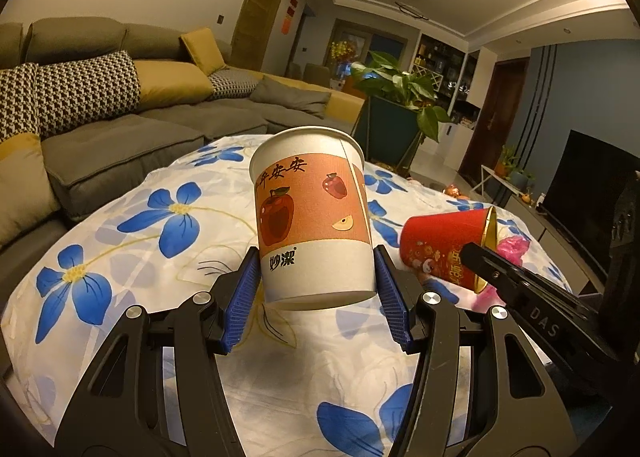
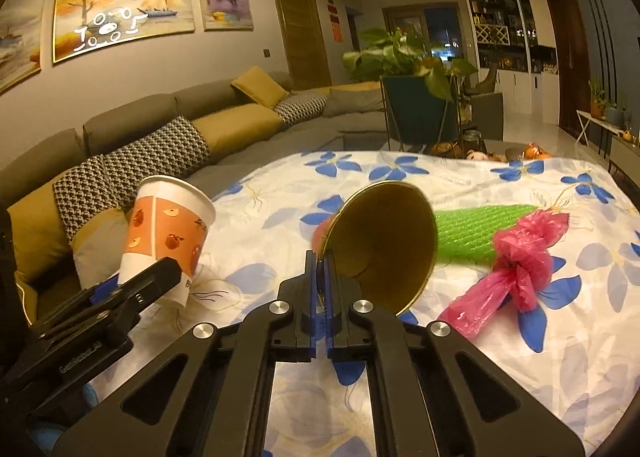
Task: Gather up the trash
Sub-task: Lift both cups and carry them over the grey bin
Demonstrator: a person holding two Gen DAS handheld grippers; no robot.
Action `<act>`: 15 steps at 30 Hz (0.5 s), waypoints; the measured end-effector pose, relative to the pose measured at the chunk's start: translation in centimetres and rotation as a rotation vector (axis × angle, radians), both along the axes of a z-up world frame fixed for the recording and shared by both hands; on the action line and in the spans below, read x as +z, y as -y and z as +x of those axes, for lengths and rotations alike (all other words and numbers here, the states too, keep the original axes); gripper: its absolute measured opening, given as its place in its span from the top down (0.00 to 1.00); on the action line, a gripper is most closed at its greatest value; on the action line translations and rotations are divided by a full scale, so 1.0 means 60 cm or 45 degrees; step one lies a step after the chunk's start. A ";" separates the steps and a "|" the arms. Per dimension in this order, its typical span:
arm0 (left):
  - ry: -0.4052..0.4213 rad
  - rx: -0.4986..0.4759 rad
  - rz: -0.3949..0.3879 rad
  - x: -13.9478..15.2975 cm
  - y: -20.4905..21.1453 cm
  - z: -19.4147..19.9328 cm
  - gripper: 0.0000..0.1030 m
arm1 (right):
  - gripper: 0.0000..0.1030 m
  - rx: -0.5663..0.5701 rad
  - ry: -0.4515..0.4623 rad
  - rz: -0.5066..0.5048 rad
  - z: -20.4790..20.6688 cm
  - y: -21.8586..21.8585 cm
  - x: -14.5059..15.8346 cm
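Two paper cups in hand, both lifted clear of the tabletop.

- Apple-print cup: upright, slight tilt, held low on its white base. Left gripper fingers are spread to cup width and pinch it from both sides.
- Red cup: on its side, gold-lined mouth facing the right camera. Right gripper fingers are pressed nearly together, pinching the rim wall, one inside and one outside.
- The cups sit near each other, not touching. The right gripper's tip overlaps the red cup's mouth in the left view.

Still on the floral cloth: green mesh sleeve and knotted pink plastic bag, just beside each other, past the red cup.

Step, as I read it: cups picked, consolidation or disposal pending. No bin is visible in either view.

Next move probably: nest one cup in the other to free a gripper. That needs the red cup rotated base-first and lined up over the apple cup's open mouth. The rim pinch is thin, so the cup could swing or crumple.
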State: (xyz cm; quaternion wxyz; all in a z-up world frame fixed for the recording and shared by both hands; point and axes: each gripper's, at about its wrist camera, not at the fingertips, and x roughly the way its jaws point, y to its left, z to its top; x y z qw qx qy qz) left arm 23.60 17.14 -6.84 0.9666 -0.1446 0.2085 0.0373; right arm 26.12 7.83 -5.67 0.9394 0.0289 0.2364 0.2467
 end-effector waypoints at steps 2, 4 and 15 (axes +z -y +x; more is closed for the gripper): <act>0.008 0.001 0.000 0.004 0.002 -0.004 0.46 | 0.96 -0.006 0.038 -0.009 -0.015 0.005 0.008; 0.017 -0.001 0.002 0.010 0.005 -0.012 0.46 | 0.96 -0.013 0.072 -0.017 -0.025 0.009 0.017; 0.049 -0.050 0.052 0.048 0.059 -0.037 0.46 | 0.96 -0.092 0.226 -0.023 -0.097 0.080 0.060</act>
